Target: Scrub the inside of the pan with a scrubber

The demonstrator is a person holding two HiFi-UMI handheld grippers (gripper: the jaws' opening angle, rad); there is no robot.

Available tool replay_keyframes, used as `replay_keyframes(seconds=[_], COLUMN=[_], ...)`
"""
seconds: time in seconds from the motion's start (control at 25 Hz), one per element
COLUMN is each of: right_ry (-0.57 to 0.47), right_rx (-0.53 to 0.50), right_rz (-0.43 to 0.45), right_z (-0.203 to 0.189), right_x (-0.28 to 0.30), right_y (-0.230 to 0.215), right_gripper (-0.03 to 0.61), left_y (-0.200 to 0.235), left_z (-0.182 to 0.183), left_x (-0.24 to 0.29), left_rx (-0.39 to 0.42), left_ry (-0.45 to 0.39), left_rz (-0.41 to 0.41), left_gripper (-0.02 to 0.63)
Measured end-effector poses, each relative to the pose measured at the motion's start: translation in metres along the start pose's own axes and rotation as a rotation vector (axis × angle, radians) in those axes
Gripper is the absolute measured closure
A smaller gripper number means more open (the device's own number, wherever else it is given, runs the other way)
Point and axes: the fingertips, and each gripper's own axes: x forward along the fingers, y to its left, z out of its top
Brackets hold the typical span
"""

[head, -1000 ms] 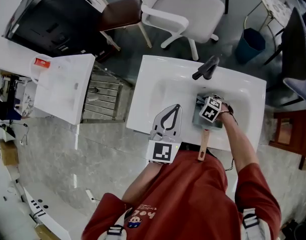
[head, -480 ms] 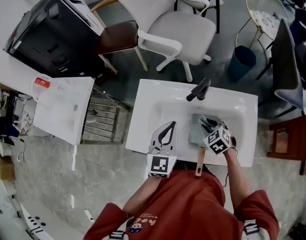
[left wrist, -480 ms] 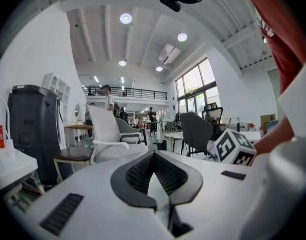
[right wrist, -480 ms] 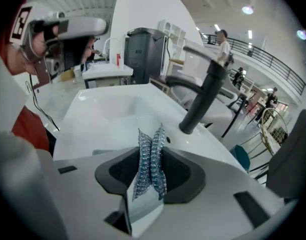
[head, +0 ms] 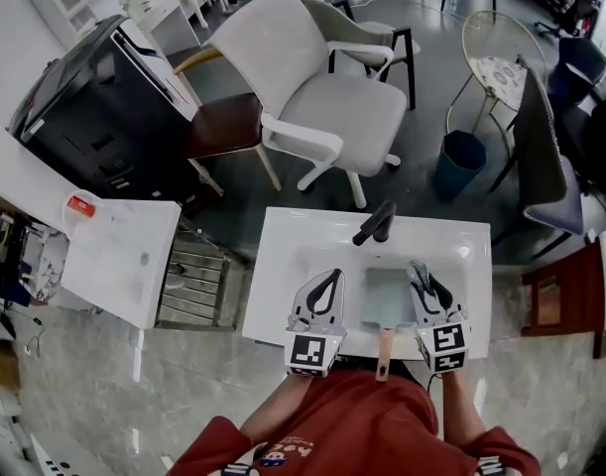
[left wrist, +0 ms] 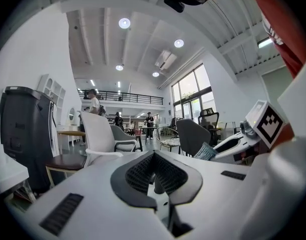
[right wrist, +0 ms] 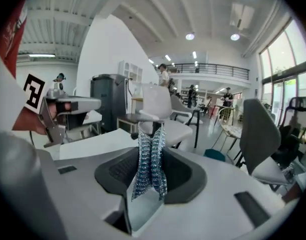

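Pan (head: 388,297) lay in the basin of the white sink (head: 279,266), nearer than the faucet (head: 374,224), with its wooden handle (head: 384,343) reaching over the near rim toward the person. Neither claw touched it.

The right claw (head: 428,293) hovered just right of the pan. Its jaws were pinched on a blue mesh scrubber (right wrist: 148,156), which stood up between them. The left claw (head: 319,305) hung over the near left part of the sink. Its jaws were closed together on nothing.

Both claw views looked out level across the room, so neither tool seemed aimed into the pan yet.

The main risk was probably the loose pan. With nothing bracing it, the first hard stroke could skate it across the slick basin or rock it on the rim where the handle rested. The left claw would need to open before it could steady that handle.

A second risk lay in the grip on the scrubber. It was a narrow pinch on soft mesh, and drag against the pan floor could pull the mesh free or fold it over.
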Motion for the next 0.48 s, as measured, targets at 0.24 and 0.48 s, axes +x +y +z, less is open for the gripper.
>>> replay_keyframes(seconds=[0.24,0.48], right_ry=[-0.238,-0.469], right_rx=[0.068,0.054], right_rz=[-0.139,-0.25], right_z=[0.058,0.11], right_x=[-0.033,-0.064], right_y=[-0.038,-0.062], right_gripper=[0.42,0.413], left_y=[-0.003,0.007], left_z=[0.027,0.058], left_x=[0.006,0.004], left_rx=[0.004,-0.007], left_ry=[-0.041,-0.037], left_rz=[-0.009,0.017], left_gripper=[0.603,0.603])
